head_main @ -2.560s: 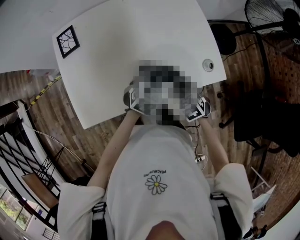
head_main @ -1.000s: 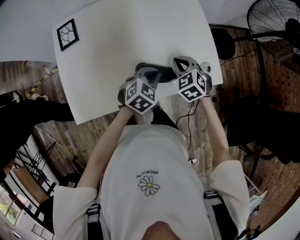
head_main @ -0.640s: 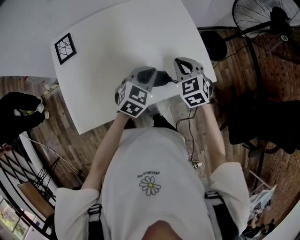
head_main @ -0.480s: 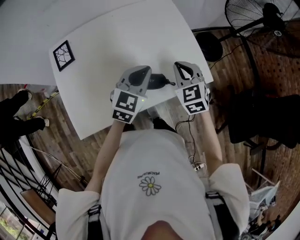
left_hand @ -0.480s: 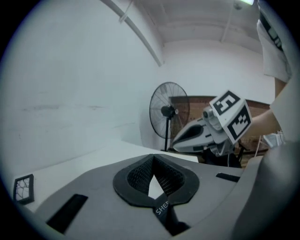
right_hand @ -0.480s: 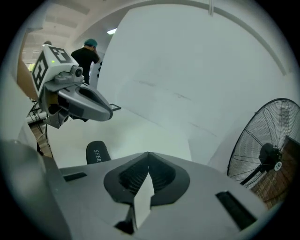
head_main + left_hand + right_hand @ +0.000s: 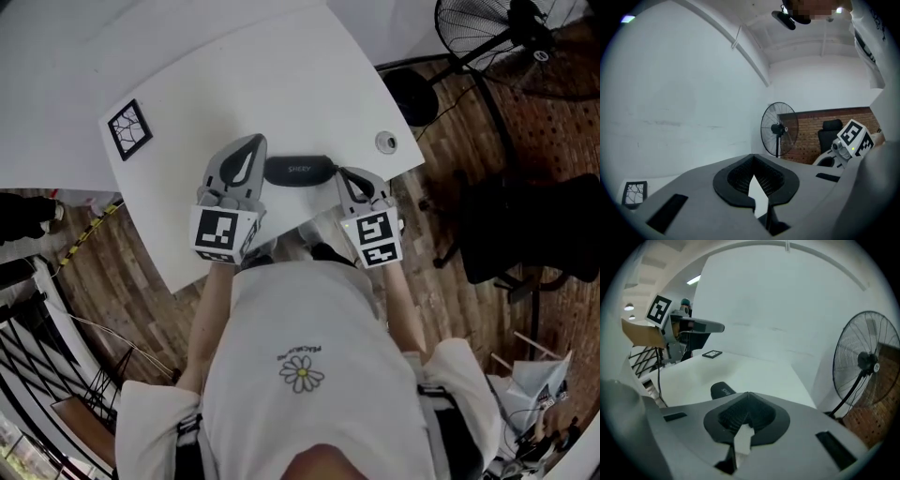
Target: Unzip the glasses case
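The dark glasses case (image 7: 298, 171), with pale print on its top, lies flat on the white table (image 7: 281, 75) near the front edge. My left gripper (image 7: 253, 142) hangs above the table just left of the case; it is shut and empty (image 7: 752, 155) and points out level toward the wall. My right gripper (image 7: 343, 175) is at the case's right end, also shut with nothing in it (image 7: 748, 393). In the right gripper view the case (image 7: 723, 390) peeks out behind the left jaw. Whether the zip is open or shut does not show.
A black-framed marker card (image 7: 129, 129) lies at the table's far left and a round cable hole (image 7: 385, 142) at its right corner. A standing fan (image 7: 497, 28) and a black chair (image 7: 525, 234) stand on the wooden floor to the right.
Both grippers have lifted off the case and drawn apart. The left one rose and tipped up to point level. The case now lies uncovered between them.
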`<state>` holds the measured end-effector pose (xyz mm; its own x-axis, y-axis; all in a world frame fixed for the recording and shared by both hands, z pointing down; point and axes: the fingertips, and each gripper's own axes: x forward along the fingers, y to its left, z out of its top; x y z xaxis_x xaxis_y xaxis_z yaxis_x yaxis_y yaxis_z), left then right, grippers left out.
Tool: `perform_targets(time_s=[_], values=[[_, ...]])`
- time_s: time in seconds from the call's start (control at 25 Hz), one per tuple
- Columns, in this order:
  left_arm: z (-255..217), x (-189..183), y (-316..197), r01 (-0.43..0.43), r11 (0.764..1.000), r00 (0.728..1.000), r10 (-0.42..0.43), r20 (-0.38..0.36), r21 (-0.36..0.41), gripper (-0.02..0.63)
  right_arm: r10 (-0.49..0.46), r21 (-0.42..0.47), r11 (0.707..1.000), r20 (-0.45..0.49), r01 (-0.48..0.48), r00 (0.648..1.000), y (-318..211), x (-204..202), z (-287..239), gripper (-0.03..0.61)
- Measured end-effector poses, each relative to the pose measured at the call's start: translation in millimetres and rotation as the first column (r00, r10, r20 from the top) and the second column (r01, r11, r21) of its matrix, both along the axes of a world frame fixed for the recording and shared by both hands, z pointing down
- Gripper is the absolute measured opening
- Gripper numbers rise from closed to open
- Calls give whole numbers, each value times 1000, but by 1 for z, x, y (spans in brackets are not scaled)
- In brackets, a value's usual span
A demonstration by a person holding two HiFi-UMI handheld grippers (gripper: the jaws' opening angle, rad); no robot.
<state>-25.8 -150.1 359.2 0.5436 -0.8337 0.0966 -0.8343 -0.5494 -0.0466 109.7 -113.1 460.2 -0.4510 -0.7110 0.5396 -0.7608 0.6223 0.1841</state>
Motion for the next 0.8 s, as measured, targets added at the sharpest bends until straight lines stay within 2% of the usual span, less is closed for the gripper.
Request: perform_targets(time_s=[0.12, 0.2, 0.24, 0.4, 0.6, 0.8], values=[[5, -3, 2, -1, 1000, 1000, 1, 6, -14, 14, 7, -134, 991, 39, -2, 999, 17, -8, 37, 17], [11, -3, 3, -8, 1000, 1000, 9, 21, -24, 14, 18, -199, 980, 39, -10, 999, 25, -10, 57, 101], [13, -4, 3, -11, 1000, 1000, 12, 25, -28, 14, 31, -223, 975, 40, -21, 999, 27, -10, 65, 115], [19, -2, 3, -22, 999, 999, 23, 26, -45, 14, 106, -307, 949, 104, -70, 989, 31, -9, 86, 132], [26, -3, 4, -21, 998, 999, 24, 40, -62, 14, 151, -364, 927, 149, -88, 977, 27, -17, 105, 135], [28, -8, 6, -4, 998, 999, 7, 48, -66, 14, 148, -370, 926, 159, -80, 976, 28, -21, 107, 135]])
